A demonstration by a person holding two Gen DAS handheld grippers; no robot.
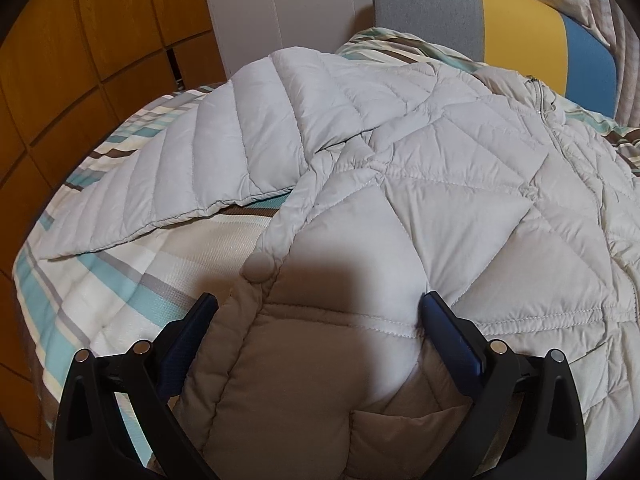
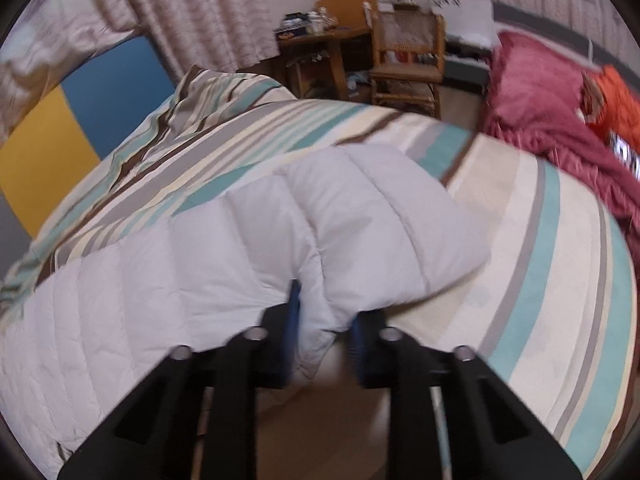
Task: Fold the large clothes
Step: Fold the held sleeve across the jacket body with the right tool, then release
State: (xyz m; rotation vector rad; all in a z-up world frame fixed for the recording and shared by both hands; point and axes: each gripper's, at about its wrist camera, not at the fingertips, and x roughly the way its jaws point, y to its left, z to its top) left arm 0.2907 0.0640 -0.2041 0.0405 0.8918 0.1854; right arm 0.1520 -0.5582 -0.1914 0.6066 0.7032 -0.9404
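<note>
A striped bedspread [image 2: 520,216] covers the bed — teal, cream, grey and brown bands. Behind it stand a yellow-and-blue headboard [image 1: 552,36], a wooden chair [image 2: 408,60], patterned curtains [image 2: 200,12] and a cluttered desk [image 2: 320,36] — a pink blanket [image 2: 540,92] lies alongside.

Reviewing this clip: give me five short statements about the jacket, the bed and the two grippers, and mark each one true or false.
1. The jacket is pale grey and quilted. True.
2. The jacket lies on a plain white sheet. False: the bedcover is striped in teal, cream, grey and brown.
3. The right gripper is shut on a fold of the jacket. True: fabric is pinched between its blue fingers.
4. The left gripper is clamped tight on the jacket. False: its fingers stand wide apart, with the jacket's edge lying between them.
5. A wooden chair stands beyond the bed. True.
</note>
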